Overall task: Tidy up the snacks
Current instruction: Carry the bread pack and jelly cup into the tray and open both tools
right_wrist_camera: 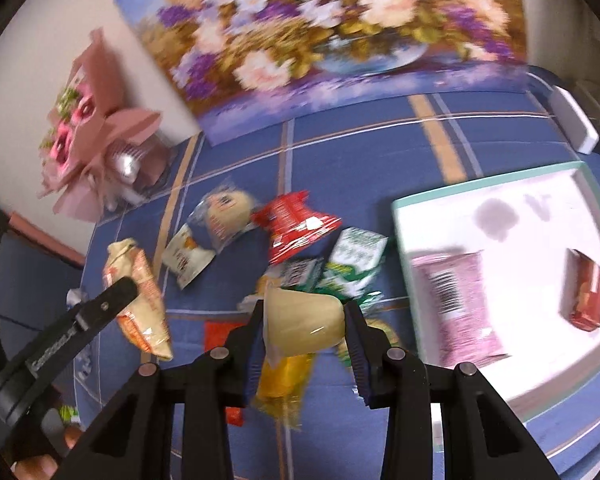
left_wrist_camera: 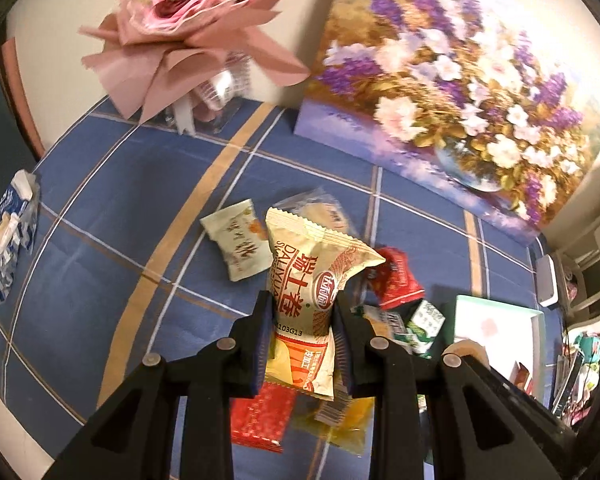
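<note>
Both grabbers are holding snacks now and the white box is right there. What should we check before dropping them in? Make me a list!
1. Left hand-held gripper has a firm hold on the cream snack pack: ok, pads pinch its middle.
2. Right hand-held gripper holds the pale jelly cup: ok, squeezed between both pads.
3. White box has free room: ok, bare floor shows beside the pink packet and red packet.
4. Held snacks are lifted off the pile: ok, both hang above the blue cloth.
5. Right gripper is over the box: not ok, the box lies off to its right.
6. Jelly cup's seal is intact: cannot tell, the picture is blurred.
</note>
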A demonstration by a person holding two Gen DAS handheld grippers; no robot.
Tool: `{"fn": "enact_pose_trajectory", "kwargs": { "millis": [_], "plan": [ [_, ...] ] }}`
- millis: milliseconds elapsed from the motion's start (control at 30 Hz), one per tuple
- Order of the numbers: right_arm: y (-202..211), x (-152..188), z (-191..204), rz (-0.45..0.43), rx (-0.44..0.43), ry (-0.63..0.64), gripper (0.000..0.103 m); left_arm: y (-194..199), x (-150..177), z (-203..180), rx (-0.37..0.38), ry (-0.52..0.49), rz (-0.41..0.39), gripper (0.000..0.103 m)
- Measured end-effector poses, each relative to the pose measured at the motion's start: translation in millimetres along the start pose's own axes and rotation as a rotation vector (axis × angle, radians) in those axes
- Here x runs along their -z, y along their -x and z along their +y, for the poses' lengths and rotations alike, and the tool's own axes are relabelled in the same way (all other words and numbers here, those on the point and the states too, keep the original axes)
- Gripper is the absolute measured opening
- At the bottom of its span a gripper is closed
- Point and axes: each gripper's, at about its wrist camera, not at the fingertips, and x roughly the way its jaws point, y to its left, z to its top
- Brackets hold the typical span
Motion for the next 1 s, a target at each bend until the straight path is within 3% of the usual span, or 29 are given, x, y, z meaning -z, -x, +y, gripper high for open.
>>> {"fn": "enact_pose_trajectory", "kwargs": {
  "millis": [633,1000],
  "plan": [
    [38,-19,-144,-0.085,0.120,-0.279,0.039,-1,24,-129,0.100,-0.236,0.035,0.030],
    [41,-23,-206,-0.083,0.171,-0.391,0.039,-30,64,-208,0.120,-0.431,0.081,0.030]
  ]
}}
